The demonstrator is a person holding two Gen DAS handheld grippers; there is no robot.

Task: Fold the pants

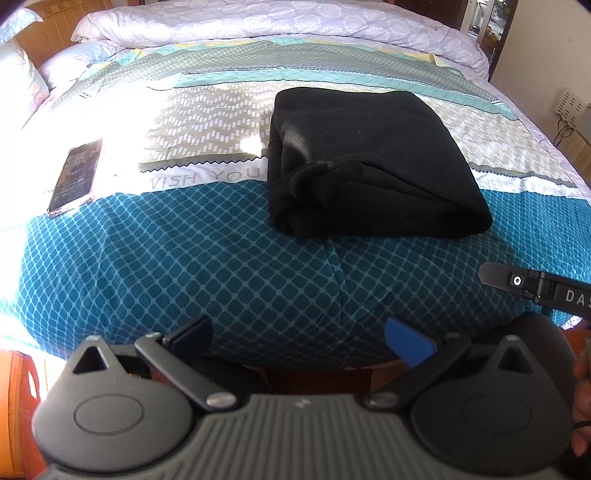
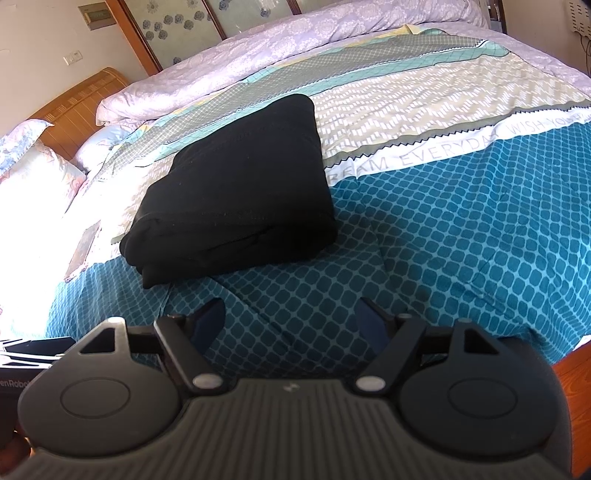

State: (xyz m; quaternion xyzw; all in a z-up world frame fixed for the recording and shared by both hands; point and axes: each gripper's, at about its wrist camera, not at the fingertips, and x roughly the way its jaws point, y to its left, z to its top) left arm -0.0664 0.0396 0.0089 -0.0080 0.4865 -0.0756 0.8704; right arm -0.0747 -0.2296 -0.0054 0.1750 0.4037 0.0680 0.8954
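Looking over the wide bed with its teal, grey and white patterned cotton cover [image 1: 229,280], I see it fills nearly all of both views, with a rolled lilac floral quilt [image 1: 280,22] lying across its far side and a pale floral pillow [image 2: 33,173] at the far left by the wooden headboard. On the cover, the black knit pants folded into a thick rectangular bundle [image 1: 365,162] sit around the middle, straddling the white lettered stripe where the grey band meets the teal one. From my right wrist view the same bundle [image 2: 240,192] lies ahead and to the left, its stacked folded edges facing me.

Both sets of tongs hang over the near teal part of the cover, well apart from the pants. My left tongs [image 1: 299,336] are spread wide with nothing between the jaws. My right tongs [image 2: 293,325] are likewise spread and hold nothing; one black finger of them reaches into the left wrist view from the right edge.

Near the left edge of the bed, in bright sunlight, a dark-screened smartphone in a clear case [image 1: 75,175] lies flat on the cover, well apart from the pants.
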